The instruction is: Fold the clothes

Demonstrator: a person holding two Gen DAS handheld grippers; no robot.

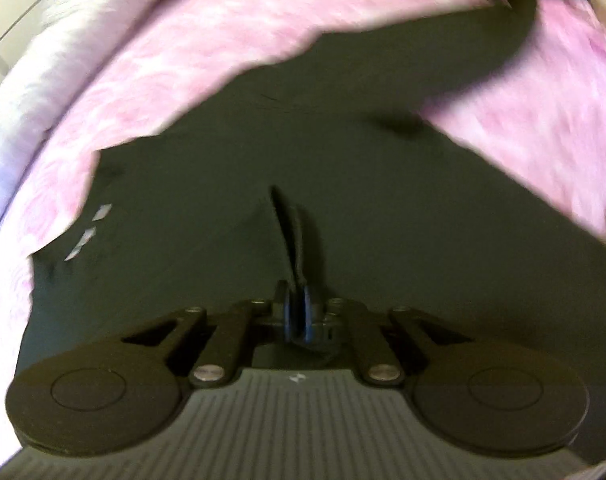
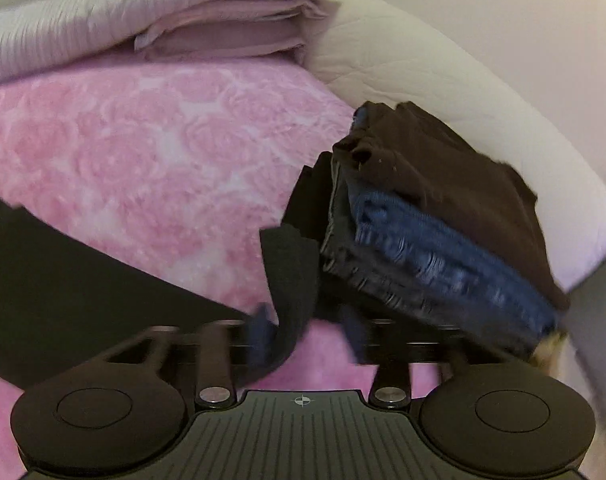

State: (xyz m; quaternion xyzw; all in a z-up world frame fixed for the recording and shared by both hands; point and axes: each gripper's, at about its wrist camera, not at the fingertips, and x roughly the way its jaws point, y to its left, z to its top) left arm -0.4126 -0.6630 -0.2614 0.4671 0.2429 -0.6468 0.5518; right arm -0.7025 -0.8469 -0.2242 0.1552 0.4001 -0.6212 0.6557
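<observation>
Down on the pink blanket [image 1: 207, 52], the left hand-held gripper [image 1: 297, 312] is clenched on a raised pinch of the dark garment [image 1: 343, 184] spread flat there. Its right hand-held gripper [image 2: 309, 334] stands released, a dark strip of cloth [image 2: 293, 280] between its fingers, beside the stack of folded clothes [image 2: 435, 232].

Dim, soft indoor light with no glare. Both fisheye views bend hard at the edges. Motion blur smears the pink blanket [image 1: 223, 48] and the folded stack [image 2: 443, 240].
</observation>
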